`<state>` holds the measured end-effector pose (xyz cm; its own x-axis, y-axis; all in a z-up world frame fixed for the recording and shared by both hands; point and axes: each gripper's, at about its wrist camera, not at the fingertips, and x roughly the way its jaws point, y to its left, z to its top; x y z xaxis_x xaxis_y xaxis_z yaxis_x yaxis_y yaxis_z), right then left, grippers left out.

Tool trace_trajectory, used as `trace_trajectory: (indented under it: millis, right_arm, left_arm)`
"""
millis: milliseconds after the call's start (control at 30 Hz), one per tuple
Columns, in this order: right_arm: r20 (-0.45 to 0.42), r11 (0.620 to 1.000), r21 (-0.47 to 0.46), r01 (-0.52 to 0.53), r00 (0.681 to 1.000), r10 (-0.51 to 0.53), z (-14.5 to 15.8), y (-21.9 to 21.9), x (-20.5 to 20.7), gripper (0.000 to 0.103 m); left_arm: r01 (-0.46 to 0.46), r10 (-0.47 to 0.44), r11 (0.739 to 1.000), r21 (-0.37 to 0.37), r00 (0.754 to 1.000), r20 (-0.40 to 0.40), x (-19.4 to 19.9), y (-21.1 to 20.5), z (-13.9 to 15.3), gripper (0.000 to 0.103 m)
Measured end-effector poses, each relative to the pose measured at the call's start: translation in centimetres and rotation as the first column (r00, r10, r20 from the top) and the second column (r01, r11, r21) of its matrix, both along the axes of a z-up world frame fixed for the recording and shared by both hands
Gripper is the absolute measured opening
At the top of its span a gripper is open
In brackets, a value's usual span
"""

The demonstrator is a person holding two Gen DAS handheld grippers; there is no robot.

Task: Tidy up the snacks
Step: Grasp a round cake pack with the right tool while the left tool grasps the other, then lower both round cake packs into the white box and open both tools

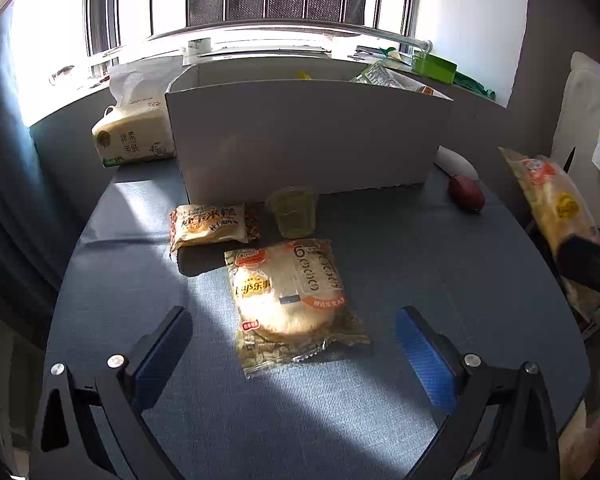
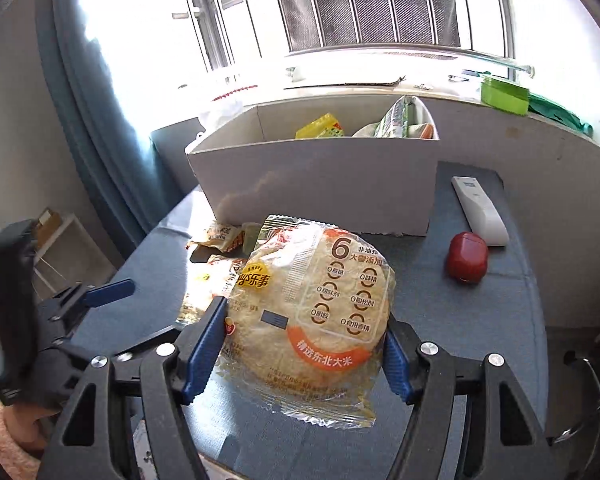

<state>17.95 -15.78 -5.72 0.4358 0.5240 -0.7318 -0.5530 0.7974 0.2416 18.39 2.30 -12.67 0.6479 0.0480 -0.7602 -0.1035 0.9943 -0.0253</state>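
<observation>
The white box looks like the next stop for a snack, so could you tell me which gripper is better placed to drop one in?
Right. The right gripper already holds a rice cracker pack facing the white box; the left gripper is open, its pack lying on the table.

Tissue pack (image 1: 134,136), remote (image 2: 480,210), red case (image 2: 467,258)

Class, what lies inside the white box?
Inside the white box: a yellow packet and green-white wrappers poke above the rim. Its front wall hides whatever lies lower.
</observation>
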Motion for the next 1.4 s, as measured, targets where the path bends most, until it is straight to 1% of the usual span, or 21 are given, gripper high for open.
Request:
trace_trajectory:
  millis: [67,200,233,300,333,367,400,467,533,633,733,867,900,967,1033,1133,1200,1300,1333,1367,1400]
  right_arm:
    - [0.001,1.0,0.027,0.015,1.0,-0.015,0.5,-1.2,-0.7,0.074]
    - [-0.004,0.998,0.058,0.031,1.0,-0.031,0.5,-2.1,-1.6,0.074]
    - [-0.003,0.997,0.066,0.032,0.999,-0.032,0.6,-2.4,-1.9,0.074]
    - [-0.011,0.997,0.074,0.037,0.999,-0.036,0.6,-2.8,-2.1,0.074]
    - [-0.012,0.996,0.079,0.039,0.999,-0.038,0.4,-2.9,-2.0,0.074]
    - [-0.014,0.996,0.082,0.039,0.999,-0.038,0.3,-2.9,-2.0,0.074]
    - [-0.02,0.996,0.083,0.041,0.999,-0.04,0.2,-3.0,-1.9,0.074]
    - [-0.031,0.994,0.102,0.042,0.999,-0.039,-0.2,-2.9,-1.6,0.074]
    - [-0.033,0.994,0.101,0.047,0.998,-0.044,-0.5,-2.7,-1.4,0.074]
    - [-0.051,0.991,0.121,0.056,0.997,-0.051,-0.8,-2.6,-0.4,0.074]
    - [-0.052,0.988,0.146,0.051,0.998,-0.043,-0.3,-1.8,1.4,0.074]
    - [0.053,0.997,0.078,0.023,0.998,-0.027,1.8,1.0,5.3,0.074]
    - [0.068,0.998,0.063,0.032,0.997,-0.036,2.3,1.7,6.6,0.074]
    - [0.057,0.995,0.093,0.03,0.998,-0.035,3.3,2.8,9.7,0.074]
    - [0.034,0.992,0.121,0.041,0.998,-0.045,4.2,3.9,12.9,0.074]
    - [0.014,0.992,0.111,0.056,0.998,-0.058,4.8,6.0,17.6,0.074]
    - [-0.01,0.99,0.12,0.079,0.997,-0.078,5.0,6.8,20.3,0.074]
    - [-0.009,0.989,0.115,0.09,0.996,-0.089,4.9,8.0,22.9,0.074]
    - [-0.011,0.989,0.118,0.089,0.996,-0.088,4.9,8.3,23.6,0.074]
    - [-0.021,0.989,0.116,0.09,0.996,-0.088,4.6,8.5,24.2,0.075]
    - [-0.034,0.99,0.106,0.094,0.995,-0.091,4.3,8.8,24.7,0.085]
  left_arm:
    - [-0.011,0.012,0.999,0.04,1.0,-0.026,1.9,0.0,-1.1,0.103]
    - [-0.016,0.016,1.0,-0.004,0.995,-0.1,4.0,0.7,-3.2,0.101]
    - [-0.009,0.008,1.0,-0.011,0.995,-0.096,4.0,0.9,-3.5,0.098]
    - [0.002,-0.002,1.0,-0.006,0.998,-0.069,3.4,1.0,-2.9,0.076]
    - [0.015,-0.018,0.999,-0.05,0.998,-0.067,3.1,1.3,-2.6,0.077]
    - [0.019,-0.026,0.993,-0.115,0.998,-0.053,2.5,1.8,-2.3,0.077]
    - [0.016,-0.021,0.989,-0.146,0.999,-0.034,1.8,2.3,-2.0,0.077]
    - [0.024,-0.024,0.986,-0.167,1.0,0.002,0.2,2.8,-1.0,0.077]
    - [0.047,-0.034,0.973,-0.225,0.997,0.063,-1.4,3.5,0.6,0.077]
    - [0.06,-0.017,0.968,-0.245,0.985,0.174,-2.8,4.7,3.9,0.077]
    - [0.069,0.002,0.967,-0.243,0.96,0.281,-2.5,6.0,7.7,0.077]
    - [0.067,0.025,0.967,-0.245,0.936,0.352,0.8,7.6,12.1,0.077]
    - [0.068,0.025,0.968,-0.243,0.931,0.363,2.0,8.1,13.2,0.077]
    - [0.021,0.067,0.975,-0.221,0.922,0.382,4.4,8.7,15.1,0.077]
    - [0.011,0.072,0.975,-0.221,0.928,0.367,7.6,9.4,16.3,0.077]
    - [0.003,0.081,0.968,-0.251,0.943,0.322,12.1,10.2,17.0,0.077]
    - [-0.005,0.066,0.98,-0.199,0.952,0.3,14.2,9.8,17.1,0.077]
    - [0.007,0.039,0.987,-0.159,0.958,0.285,16.3,9.4,16.5,0.077]
    - [0.002,0.041,0.989,-0.15,0.96,0.278,16.8,9.4,16.2,0.079]
    - [-0.021,0.057,0.99,-0.14,0.965,0.256,17.1,9.5,15.9,0.091]
    - [-0.042,0.078,0.988,-0.149,0.966,0.247,17.1,9.8,15.5,0.101]
